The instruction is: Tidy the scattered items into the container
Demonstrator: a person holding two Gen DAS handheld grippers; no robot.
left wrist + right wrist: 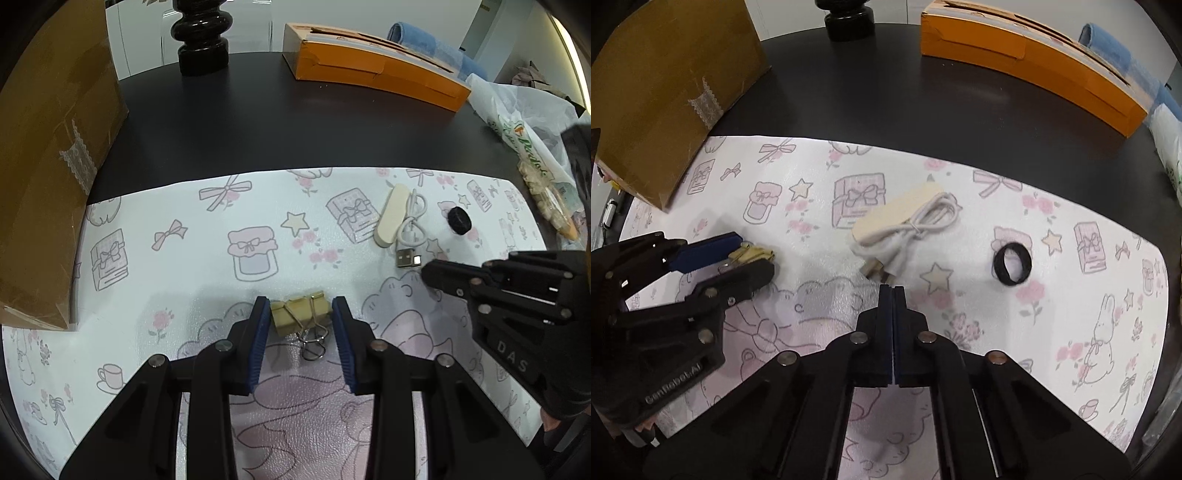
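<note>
Left wrist: left gripper (300, 325) jaws wide around gold binder clip (300, 314); right gripper (893, 295) jaws closed, empty; cable (923, 221), black ring (1012, 264) loose on mat.

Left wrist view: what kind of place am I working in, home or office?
Probably a home or office desk, not a kitchen: a dark tabletop under a white cartoon-print mat, with a brown cardboard box, an orange cardboard carton and a white USB cable.
</note>
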